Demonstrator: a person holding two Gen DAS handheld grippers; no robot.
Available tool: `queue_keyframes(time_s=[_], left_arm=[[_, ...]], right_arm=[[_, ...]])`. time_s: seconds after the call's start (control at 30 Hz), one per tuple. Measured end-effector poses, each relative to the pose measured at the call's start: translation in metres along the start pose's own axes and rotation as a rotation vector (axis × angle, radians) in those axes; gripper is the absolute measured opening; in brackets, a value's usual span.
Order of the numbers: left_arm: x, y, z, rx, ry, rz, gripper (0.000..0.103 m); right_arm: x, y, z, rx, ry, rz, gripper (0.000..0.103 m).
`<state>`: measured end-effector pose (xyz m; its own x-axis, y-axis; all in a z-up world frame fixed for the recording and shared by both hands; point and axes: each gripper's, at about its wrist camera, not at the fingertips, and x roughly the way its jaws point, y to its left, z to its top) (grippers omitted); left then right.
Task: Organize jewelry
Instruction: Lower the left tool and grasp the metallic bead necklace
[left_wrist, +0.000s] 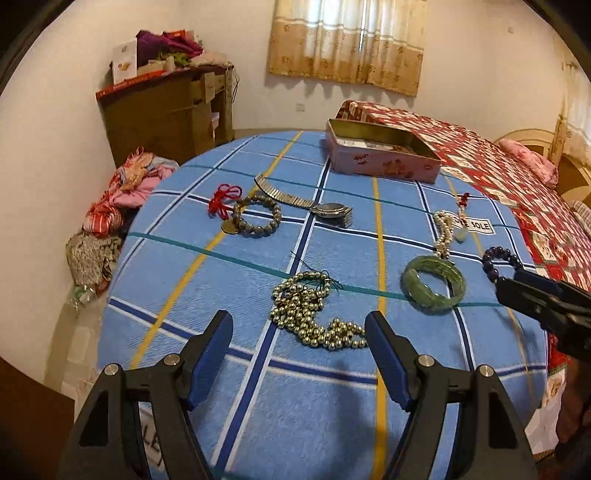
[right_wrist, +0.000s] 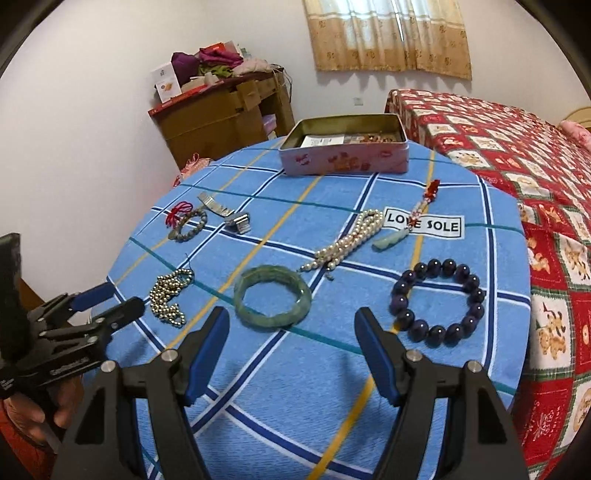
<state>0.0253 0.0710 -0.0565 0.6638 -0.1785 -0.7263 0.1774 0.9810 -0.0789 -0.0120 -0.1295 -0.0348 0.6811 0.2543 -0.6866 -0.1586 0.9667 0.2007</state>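
Note:
Jewelry lies on a blue checked cloth (left_wrist: 295, 387). My left gripper (left_wrist: 299, 328) is open, hovering just short of a gold bead necklace (left_wrist: 310, 314). My right gripper (right_wrist: 291, 325) is open, just short of a green jade bangle (right_wrist: 272, 297), with a dark purple bead bracelet (right_wrist: 437, 301) to its right. A pearl necklace (right_wrist: 347, 245), a jade pendant with a red tassel (right_wrist: 391, 240), a grey bead bracelet with a red cord (left_wrist: 256, 218) and a metal watch (left_wrist: 328, 212) lie farther back. An open pink tin (right_wrist: 345, 160) stands at the far edge.
A bed with a red patterned quilt (right_wrist: 517, 166) lies to the right. A brown cabinet piled with clothes (left_wrist: 166, 110) stands by the back wall. Bundles of cloth (left_wrist: 110, 221) lie on the floor at the left.

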Motion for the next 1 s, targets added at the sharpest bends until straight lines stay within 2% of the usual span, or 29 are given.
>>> queue_keyframes(time_s=[0.1,0.2,0.3,0.33,0.37,0.4,0.43,0.57,0.63,0.7,0.87,1.0], left_arm=[[0.015,0.004,0.007,-0.034,0.032,0.051,0.074],[0.033,0.006,0.012,-0.064,0.087,0.055,0.074],[0.041,-0.002,0.008,-0.01,0.088,0.094,0.073],[0.042,-0.006,0.006,0.018,0.089,0.103,0.065],[0.041,-0.01,0.004,0.042,0.087,0.104,0.051],[0.04,-0.012,0.003,0.051,0.077,0.08,0.043],[0.038,-0.012,0.003,0.049,0.075,0.048,0.03],[0.034,-0.007,0.0,0.052,0.057,0.031,0.01],[0.027,0.002,0.001,0.009,0.039,-0.007,0.01],[0.012,0.006,0.004,-0.02,-0.016,-0.045,0.01],[-0.041,0.006,0.028,-0.01,-0.183,-0.099,0.01],[-0.068,0.011,0.041,-0.017,-0.252,-0.125,0.01]], right_arm=[[0.0,-0.001,0.0,0.005,-0.001,0.0,0.073],[0.001,-0.002,0.0,0.01,0.002,-0.005,0.073],[0.001,-0.005,0.0,0.017,0.003,-0.007,0.074],[0.002,-0.006,0.0,0.019,0.004,-0.008,0.073],[0.003,-0.007,0.001,0.022,0.006,-0.01,0.073],[0.005,-0.008,0.001,0.026,0.01,-0.01,0.073],[0.006,-0.008,0.001,0.031,0.015,-0.009,0.073],[0.01,-0.008,0.0,0.036,0.029,0.003,0.073],[0.01,-0.007,0.001,0.029,0.029,0.0,0.073],[0.01,-0.007,0.002,0.024,0.029,0.0,0.073],[0.02,-0.003,0.007,0.01,0.057,0.035,0.074],[0.035,0.001,0.012,0.012,0.096,0.056,0.078]])
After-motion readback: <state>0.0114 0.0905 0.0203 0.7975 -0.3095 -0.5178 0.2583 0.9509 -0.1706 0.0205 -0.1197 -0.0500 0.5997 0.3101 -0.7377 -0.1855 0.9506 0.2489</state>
